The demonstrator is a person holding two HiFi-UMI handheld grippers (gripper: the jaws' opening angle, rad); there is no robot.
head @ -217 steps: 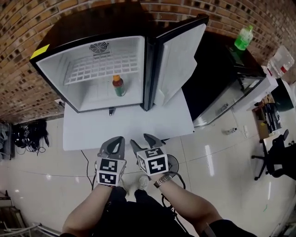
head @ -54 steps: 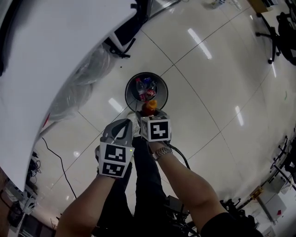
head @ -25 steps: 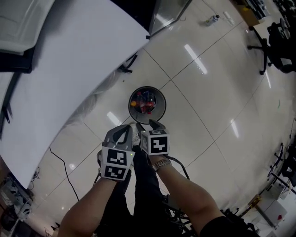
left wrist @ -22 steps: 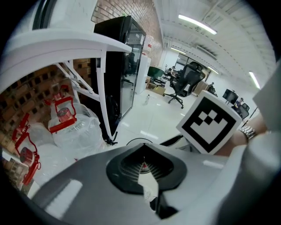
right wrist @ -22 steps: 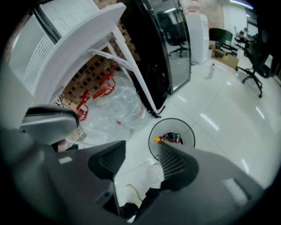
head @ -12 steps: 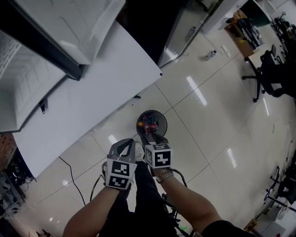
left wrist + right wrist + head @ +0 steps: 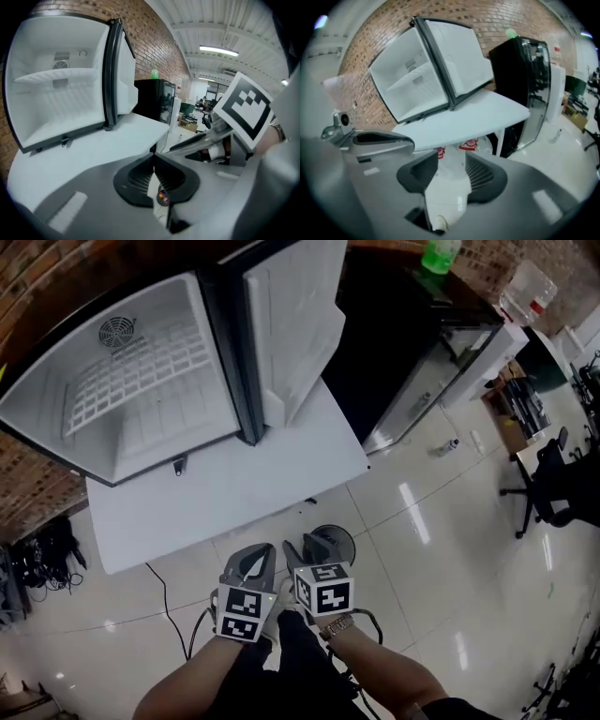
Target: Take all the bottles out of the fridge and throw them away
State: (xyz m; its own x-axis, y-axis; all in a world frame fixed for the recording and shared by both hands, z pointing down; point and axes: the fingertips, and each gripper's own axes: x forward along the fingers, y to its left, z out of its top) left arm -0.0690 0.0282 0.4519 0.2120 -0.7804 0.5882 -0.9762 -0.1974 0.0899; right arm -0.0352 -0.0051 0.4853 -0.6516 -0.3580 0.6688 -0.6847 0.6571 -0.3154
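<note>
The small fridge [image 7: 141, 381] stands open on the white table [image 7: 234, 493]; I see only its wire shelf and no bottle inside. It also shows in the left gripper view [image 7: 56, 84] and the right gripper view [image 7: 412, 79]. The round bin [image 7: 345, 542] sits on the floor just beyond my grippers, and coloured bottles in it [image 7: 162, 197] show under the left jaws. My left gripper [image 7: 255, 557] [image 7: 153, 157] is shut, tips touching, empty. My right gripper [image 7: 307, 549] [image 7: 452, 161] is open; its jaws have just been closing, with nothing between them.
A black glass-door cooler [image 7: 412, 343] stands right of the fridge with a green bottle [image 7: 439, 254] on top. A small bottle [image 7: 450, 444] lies on the floor by it. Cables [image 7: 42, 545] lie at the left, office chairs [image 7: 553, 493] at the right.
The orange-capped bottle left the right gripper and landed in the bin. Both grippers have since risen away from the bin, and the view has swung up to the open fridge.
</note>
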